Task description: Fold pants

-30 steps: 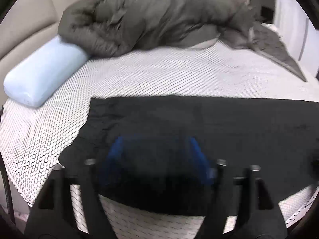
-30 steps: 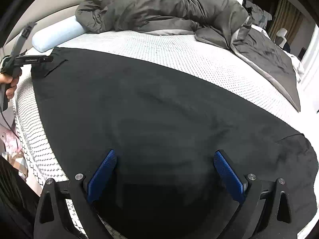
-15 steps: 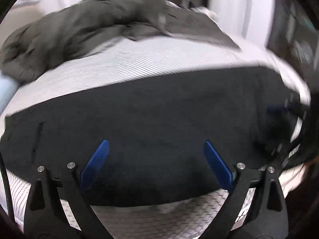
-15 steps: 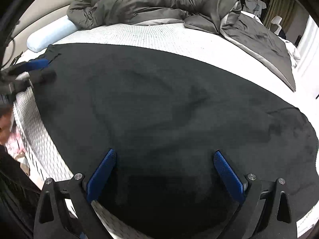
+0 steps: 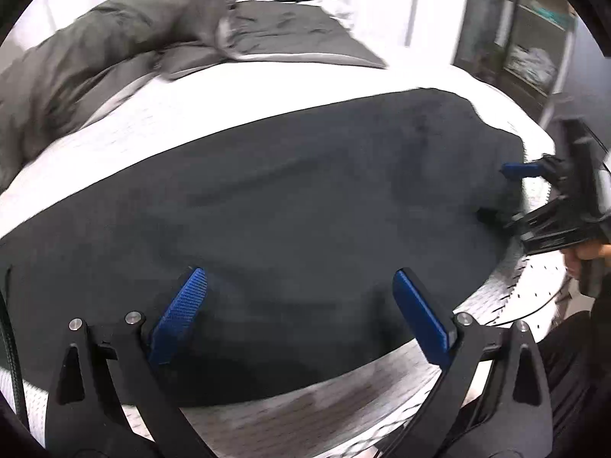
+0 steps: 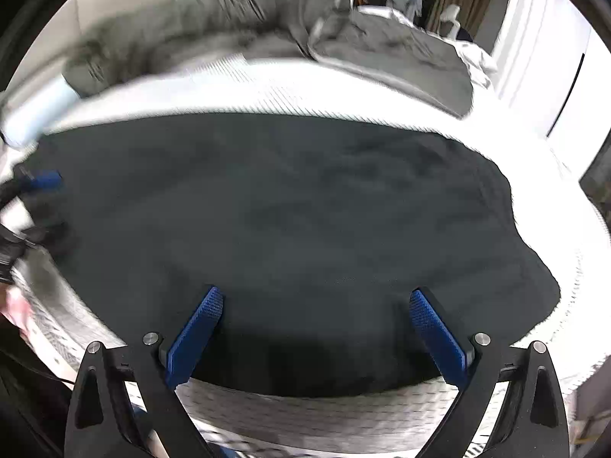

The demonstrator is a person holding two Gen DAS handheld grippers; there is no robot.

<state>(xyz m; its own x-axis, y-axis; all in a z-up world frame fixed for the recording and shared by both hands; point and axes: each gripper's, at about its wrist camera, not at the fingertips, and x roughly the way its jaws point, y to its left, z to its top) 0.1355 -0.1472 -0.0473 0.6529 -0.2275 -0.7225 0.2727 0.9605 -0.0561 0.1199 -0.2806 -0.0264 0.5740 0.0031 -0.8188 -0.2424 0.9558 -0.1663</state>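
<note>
Black pants (image 5: 305, 191) lie spread flat across the white mesh bed cover (image 5: 343, 400), and in the right wrist view the pants (image 6: 286, 210) fill the middle. My left gripper (image 5: 298, 274) hangs open over their near edge, blue pads wide apart, nothing pinched. My right gripper (image 6: 316, 294) stands open over the near edge further toward the right end, also holding nothing. Each gripper shows in the other's view: the right gripper (image 5: 504, 192) by the right end of the cloth, the left gripper (image 6: 51, 206) at the left end.
A rumpled grey duvet (image 5: 114, 45) lies along the far side of the bed, and a pale blue pillow (image 6: 34, 118) sits at the far left. Shelving (image 5: 534, 57) stands beyond the bed's right end. A hand (image 5: 588, 253) grips the right tool.
The left gripper's jaws widened and it swung right from the pants' left end toward their middle. The right gripper shifted right along the near edge. The pants have not moved.
</note>
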